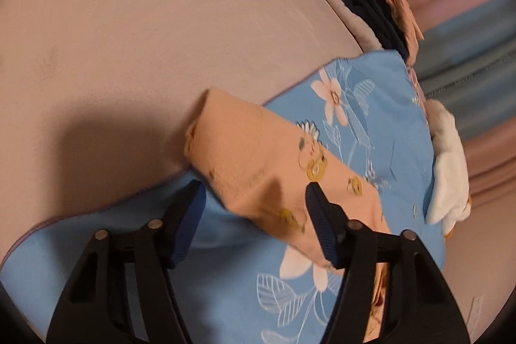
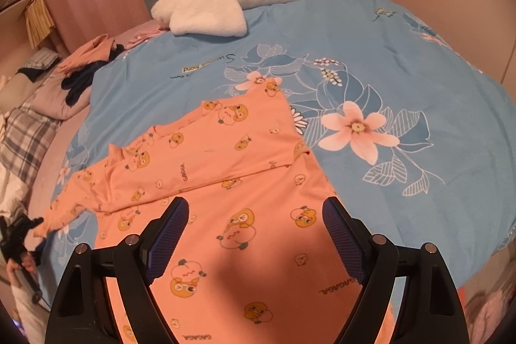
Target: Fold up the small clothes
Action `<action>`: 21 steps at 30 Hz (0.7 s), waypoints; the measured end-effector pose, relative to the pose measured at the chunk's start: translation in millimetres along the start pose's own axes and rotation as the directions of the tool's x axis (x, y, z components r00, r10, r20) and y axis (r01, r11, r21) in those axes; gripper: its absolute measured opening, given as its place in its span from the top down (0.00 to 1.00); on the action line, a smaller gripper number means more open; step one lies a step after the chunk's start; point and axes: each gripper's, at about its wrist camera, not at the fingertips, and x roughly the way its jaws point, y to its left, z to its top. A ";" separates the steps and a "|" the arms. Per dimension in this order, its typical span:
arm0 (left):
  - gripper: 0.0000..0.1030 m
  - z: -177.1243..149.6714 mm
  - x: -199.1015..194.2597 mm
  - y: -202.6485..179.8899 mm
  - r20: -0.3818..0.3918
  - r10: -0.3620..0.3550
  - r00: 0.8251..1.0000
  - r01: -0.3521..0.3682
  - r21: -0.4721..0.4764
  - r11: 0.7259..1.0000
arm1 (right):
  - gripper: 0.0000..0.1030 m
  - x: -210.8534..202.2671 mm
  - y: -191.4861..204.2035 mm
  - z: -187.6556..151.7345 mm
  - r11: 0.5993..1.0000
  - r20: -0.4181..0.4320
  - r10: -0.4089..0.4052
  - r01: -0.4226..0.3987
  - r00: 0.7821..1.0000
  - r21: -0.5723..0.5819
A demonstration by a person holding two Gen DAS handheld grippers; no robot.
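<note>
An orange garment [image 2: 225, 150] printed with cartoon ducks lies spread on a blue floral quilt [image 2: 419, 70], one sleeve folded across its body. My right gripper [image 2: 254, 215] hovers open over the garment's lower body with nothing pinched. My left gripper [image 1: 254, 202] stands over the other sleeve [image 1: 251, 157]. That sleeve runs between its fingers, and the right finger rests on top of the cloth. The jaws are apart and the cloth looks flat, not bunched. In the right wrist view the left gripper [image 2: 19, 231] shows at the far left, by the sleeve's cuff.
A white plush goose [image 2: 225, 2] lies at the quilt's far edge. Dark and pink clothes [image 2: 80, 83] are piled at the left near a plaid pillow [image 2: 22, 137]. The pale pink bed sheet [image 1: 161, 37] stretches beyond the quilt [image 1: 371, 124]. Curtains hang behind.
</note>
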 end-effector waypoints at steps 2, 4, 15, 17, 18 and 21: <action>0.41 2.9 1.1 0.0 0.013 -0.020 1.000 0.020 -0.017 1.000 | 0.18 0.4 -3.1 0.1 1.000 -0.002 -0.006 0.006 1.000 0.004; 0.56 5.8 5.1 1.0 0.020 -0.026 0.999 0.027 -0.037 0.999 | 0.18 0.8 -7.3 -0.1 1.000 -0.003 -0.013 0.013 1.000 0.014; 0.96 0.8 -18.6 -50.2 0.167 -0.063 0.984 0.046 0.108 0.993 | 0.18 0.5 -21.2 -2.0 0.999 0.000 -0.014 0.014 1.000 0.050; 0.96 -6.0 -32.5 -78.3 0.177 -0.121 0.977 0.088 0.186 0.979 | 0.18 0.3 -21.9 -1.4 0.999 0.004 -0.012 0.011 1.000 0.053; 0.96 -9.3 -36.9 -89.6 0.176 -0.148 0.973 0.109 0.214 0.971 | 0.18 0.0 -21.9 -1.7 0.999 0.007 -0.009 0.009 1.000 0.054; 0.96 -25.0 -49.4 -126.7 0.157 -0.232 0.960 0.176 0.306 0.936 | 0.18 0.2 -22.6 -1.8 0.998 0.009 -0.001 0.000 1.000 0.055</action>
